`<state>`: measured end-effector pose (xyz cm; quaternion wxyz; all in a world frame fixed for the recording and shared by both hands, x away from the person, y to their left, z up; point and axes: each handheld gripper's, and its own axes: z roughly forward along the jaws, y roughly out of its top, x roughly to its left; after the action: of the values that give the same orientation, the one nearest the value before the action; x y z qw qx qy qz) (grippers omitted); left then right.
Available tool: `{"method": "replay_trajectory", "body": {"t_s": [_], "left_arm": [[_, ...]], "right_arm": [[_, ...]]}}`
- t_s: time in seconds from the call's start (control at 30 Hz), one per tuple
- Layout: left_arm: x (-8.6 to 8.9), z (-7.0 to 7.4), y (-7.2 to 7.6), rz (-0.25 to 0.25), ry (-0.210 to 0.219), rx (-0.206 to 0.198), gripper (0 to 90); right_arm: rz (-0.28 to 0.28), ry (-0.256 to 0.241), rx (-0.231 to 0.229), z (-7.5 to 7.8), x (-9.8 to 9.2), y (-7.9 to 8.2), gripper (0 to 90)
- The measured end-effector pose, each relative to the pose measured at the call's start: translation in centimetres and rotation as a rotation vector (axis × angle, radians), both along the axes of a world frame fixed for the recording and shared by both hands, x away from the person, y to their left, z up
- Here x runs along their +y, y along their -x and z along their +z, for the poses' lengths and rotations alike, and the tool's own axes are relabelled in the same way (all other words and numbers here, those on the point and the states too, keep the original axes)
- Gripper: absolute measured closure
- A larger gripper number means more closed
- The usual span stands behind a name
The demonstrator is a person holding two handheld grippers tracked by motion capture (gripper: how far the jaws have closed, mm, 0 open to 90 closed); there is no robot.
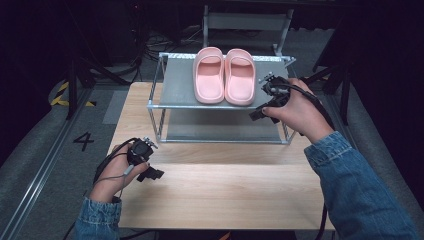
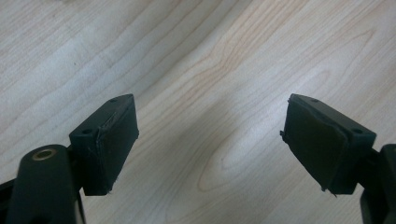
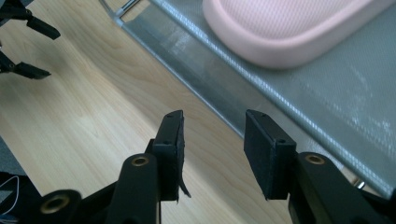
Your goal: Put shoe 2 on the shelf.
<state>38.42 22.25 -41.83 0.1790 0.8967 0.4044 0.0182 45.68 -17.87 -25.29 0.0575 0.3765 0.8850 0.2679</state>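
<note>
Pale wood counter (image 1: 220,195) carries a metal shelf (image 1: 180,90) with both pink slippers (image 1: 225,75) set on top. Right gripper (image 1: 261,111) hangs empty beside them, fingers partly apart; left gripper (image 1: 152,174) rests low over the counter, fingers wide apart, empty. Placing looks done; next, likely drawing the right hand clear without nudging the pair.

A pair of pink slide sandals (image 1: 224,75) sits side by side — touching — on the grey top shelf (image 1: 175,90) of a small metal rack, soles down, rounded heel ends toward the person, open toes pointing away — both empty and upright.
</note>
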Motion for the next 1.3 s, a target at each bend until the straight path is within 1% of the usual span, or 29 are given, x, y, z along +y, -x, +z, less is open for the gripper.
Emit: {"method": "replay_trajectory", "body": {"t_s": [0.1, 0.2, 0.27, 0.3, 0.33, 0.43, 0.6, 0.63, 0.67, 0.73, 0.83, 0.93, 1.0, 1.03, 1.07, 1.1, 1.2, 1.23, 1.27, 1.3], "left_arm": [[0.5, -0.1, 0.3, 0.013, -0.006, 0.006, 18.7], [0.8, -0.1, 0.5, 0.020, -0.007, 0.002, 18.8], [0.9, -0.1, 0.6, 0.016, -0.005, 0.000, 18.8], [0.9, 0.0, 0.6, 0.016, -0.006, 0.001, 18.8], [0.9, 0.0, 0.6, 0.016, -0.006, 0.001, 18.8], [1.1, 0.0, 0.6, 0.022, -0.005, 0.000, 18.8], [1.2, -0.2, 0.5, 0.025, -0.003, 0.005, 18.8], [1.2, -0.2, 0.5, 0.026, -0.004, 0.005, 18.8], [1.3, -0.3, 0.4, 0.028, -0.005, 0.005, 18.7], [1.3, -0.3, 0.4, 0.031, -0.004, 0.006, 18.7], [1.3, -0.4, 0.4, 0.038, -0.002, 0.008, 18.8], [1.3, -0.5, 0.3, 0.033, -0.003, 0.007, 18.8], [1.2, -0.5, 0.3, 0.038, -0.001, 0.010, 18.7], [1.2, -0.6, 0.2, 0.034, -0.007, 0.010, 18.7], [1.2, -0.6, 0.2, 0.034, -0.007, 0.010, 18.7], [1.2, -0.6, 0.2, 0.030, -0.010, 0.010, 18.7], [1.0, -0.6, 0.0, 0.031, -0.007, 0.014, 18.7], [1.0, -0.6, -0.1, 0.026, -0.009, 0.011, 18.7], [0.8, -0.7, -0.1, 0.027, -0.007, 0.012, 18.7], [0.8, -0.7, -0.1, 0.027, -0.007, 0.012, 18.6]], "right_arm": [[0.001, 0.001, -0.009, -0.3, -1.0, 0.8, 57.6], [-0.003, -0.001, -0.016, -0.8, -2.2, 1.5, 56.3], [-0.011, -0.005, -0.016, -1.1, -2.9, 1.9, 55.7], [-0.018, -0.006, -0.011, -1.3, -3.4, 2.0, 55.5], [-0.018, -0.006, -0.011, -1.3, -3.4, 2.0, 55.5], [-0.037, 0.003, 0.003, -1.9, -4.6, 2.4, 55.1], [-0.067, 0.020, 0.024, -3.3, -6.5, 3.0, 53.6], [-0.076, 0.023, 0.032, -4.0, -7.0, 3.3, 52.8], [-0.081, 0.019, 0.035, -4.4, -7.4, 3.4, 52.4], [-0.085, 0.017, 0.039, -4.7, -7.6, 3.5, 51.8], [-0.104, 0.013, 0.048, -6.3, -8.8, 4.0, 49.6], [-0.123, 0.017, 0.062, -8.0, -9.8, 4.5, 48.1], [-0.134, 0.027, 0.072, -9.3, -10.4, 4.8, 47.6], [-0.145, 0.035, 0.087, -10.3, -10.9, 5.0, 47.3], [-0.151, 0.038, 0.095, -10.9, -11.2, 5.1, 47.1], [-0.151, 0.038, 0.095, -10.9, -11.2, 5.1, 47.1], [-0.166, 0.049, 0.109, -12.3, -11.9, 5.5, 46.4], [-0.180, 0.044, 0.120, -13.2, -12.3, 5.7, 45.4], [-0.184, 0.042, 0.123, -13.6, -12.4, 5.8, 44.7], [-0.184, 0.042, 0.123, -13.6, -12.4, 5.8, 44.7]]}}
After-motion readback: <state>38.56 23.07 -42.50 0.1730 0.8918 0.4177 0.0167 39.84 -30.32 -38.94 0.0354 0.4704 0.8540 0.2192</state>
